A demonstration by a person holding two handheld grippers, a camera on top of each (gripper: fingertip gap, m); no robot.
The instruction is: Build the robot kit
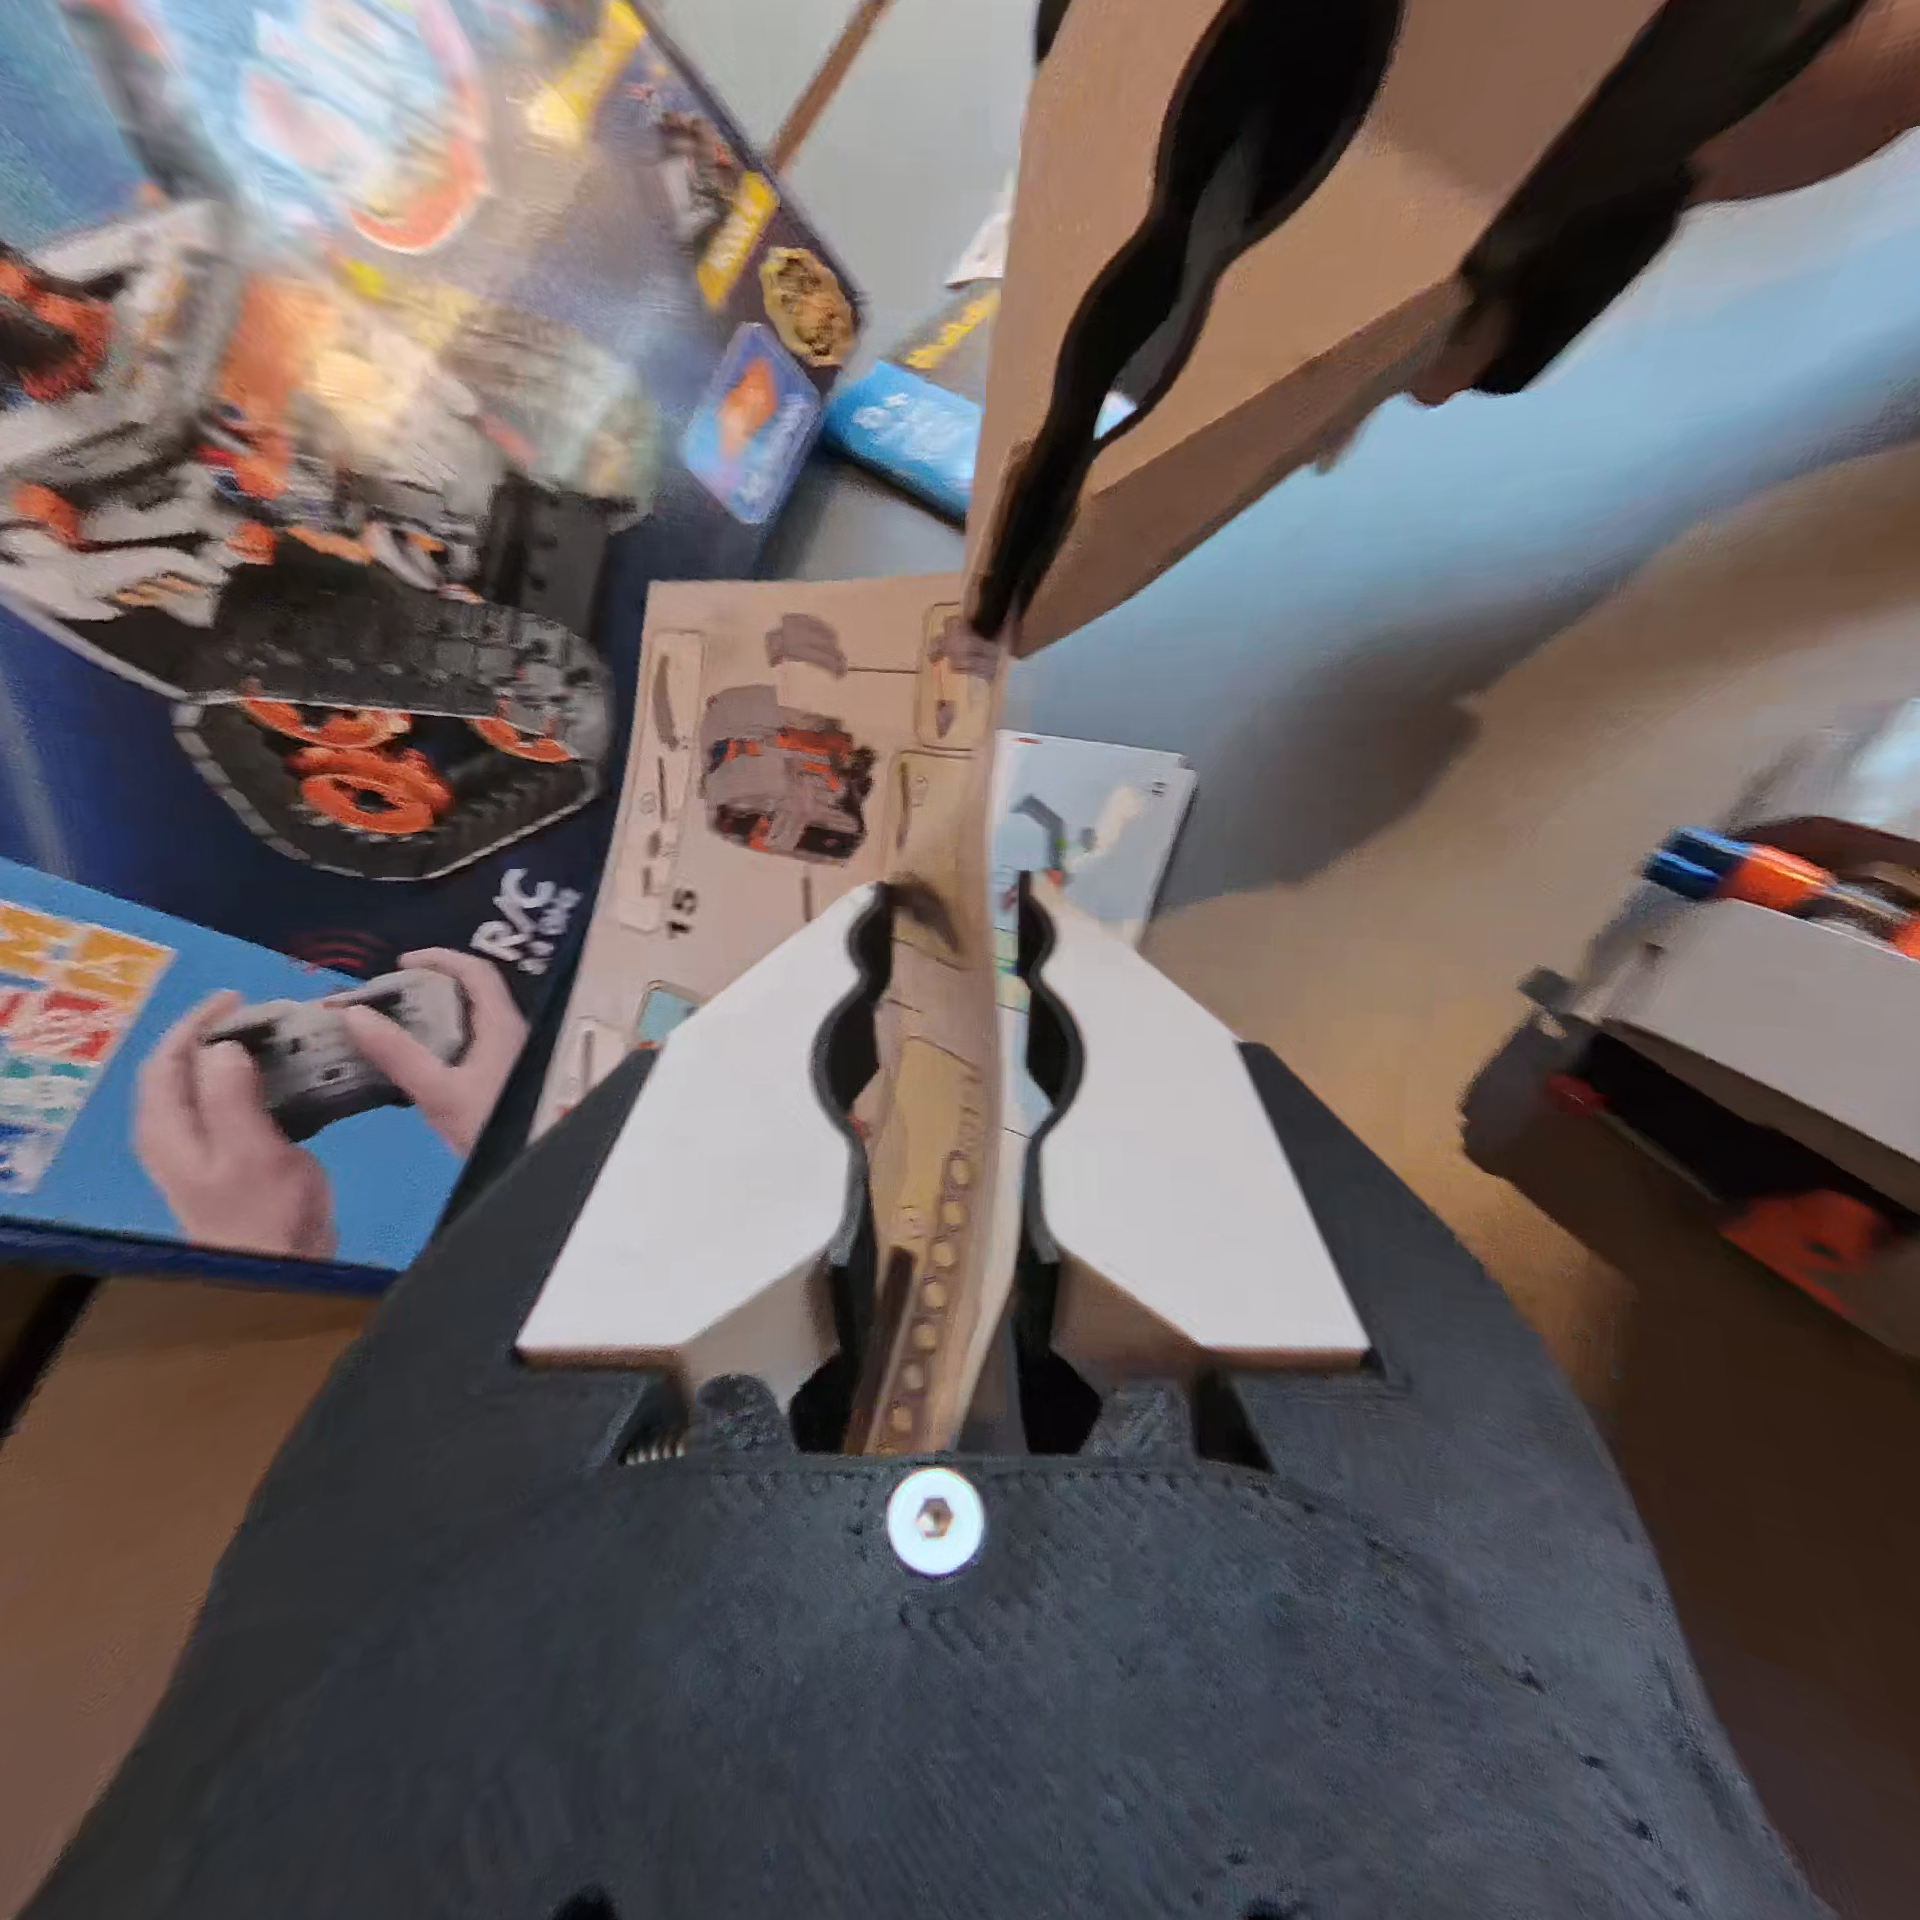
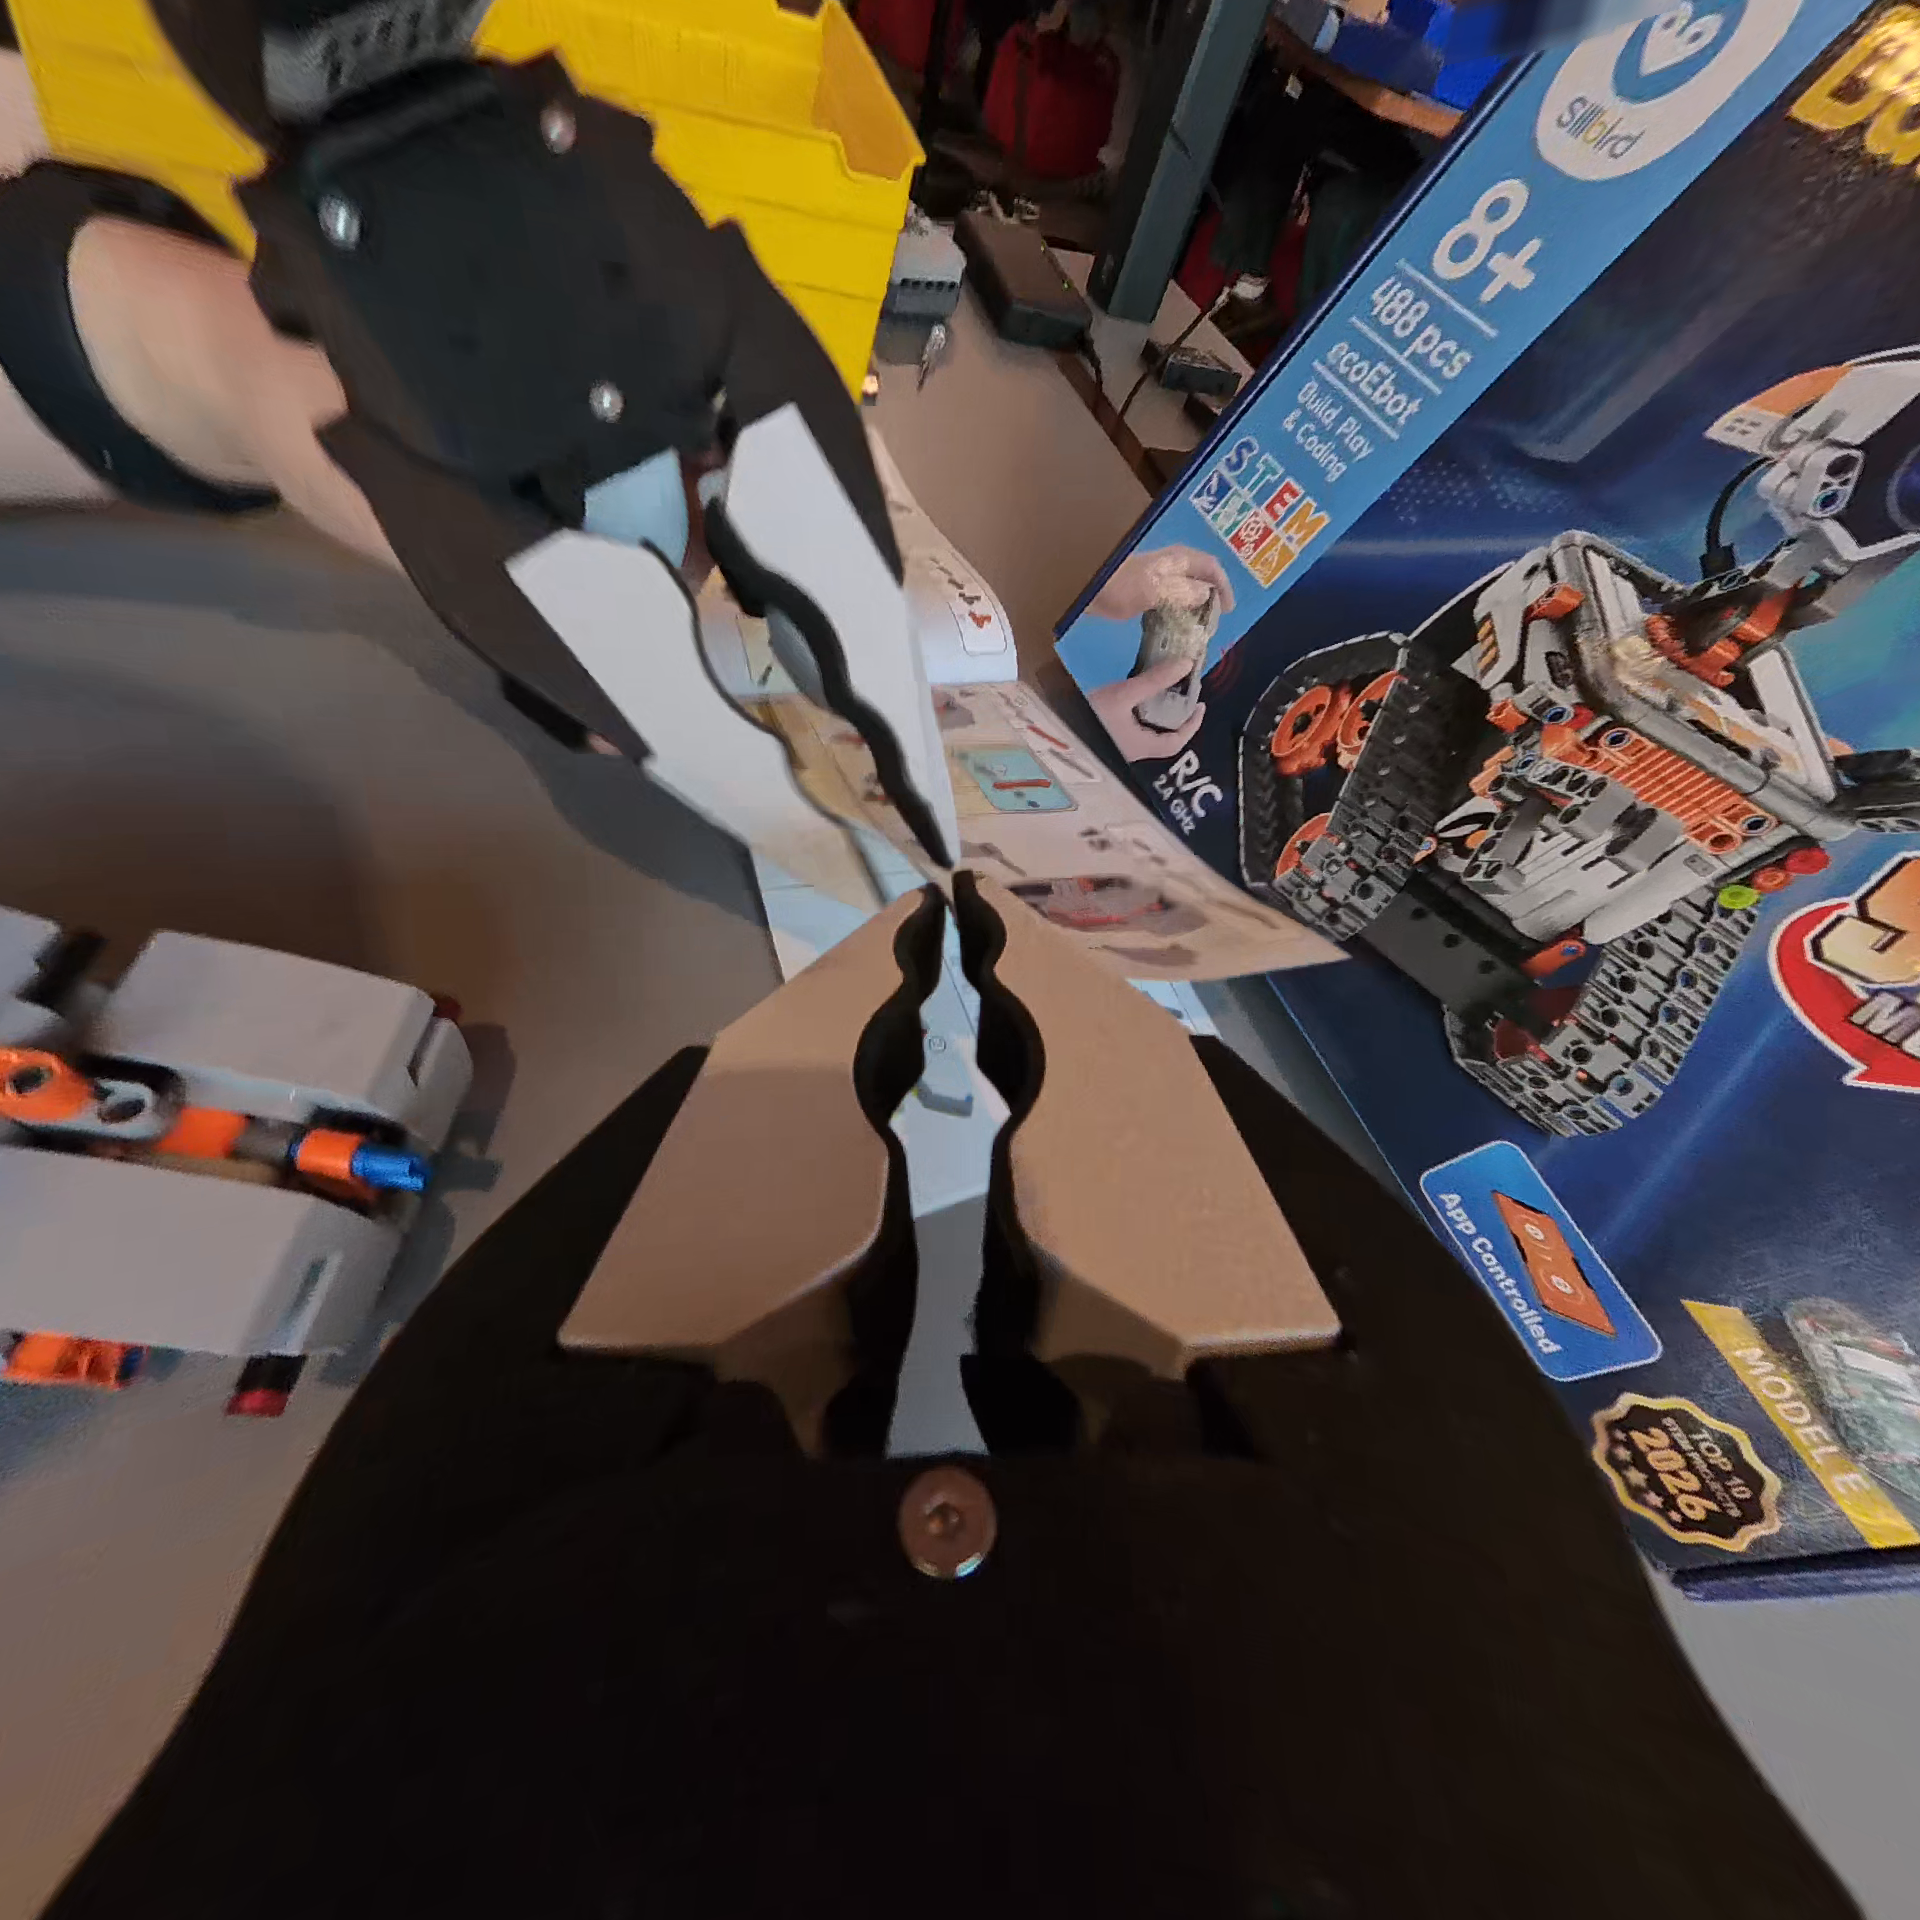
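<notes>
My left gripper (image 1: pixel 954 899) has white fingers that stand a little apart. A tan page (image 1: pixel 935 1091) of an instruction booklet (image 1: pixel 769 769) stands on edge between them, reaching down to the finger bases. My right gripper (image 2: pixel 948 899) has tan fingers and is shut on the top edge of that page (image 2: pixel 1091 883). It shows at the top of the left wrist view (image 1: pixel 987 623). The left gripper (image 2: pixel 930 857) meets it tip to tip in the right wrist view. The rest of the booklet lies open on the table beneath.
A big blue toy box (image 1: pixel 312 520) picturing a tracked robot lies beside the booklet, also in the right wrist view (image 2: pixel 1558 779). A grey and orange brick model (image 1: pixel 1766 987) (image 2: pixel 260 1008) sits on the tan table. Yellow bins (image 2: pixel 727 125) stand behind. A person's hand (image 2: pixel 156 312) holds the left gripper.
</notes>
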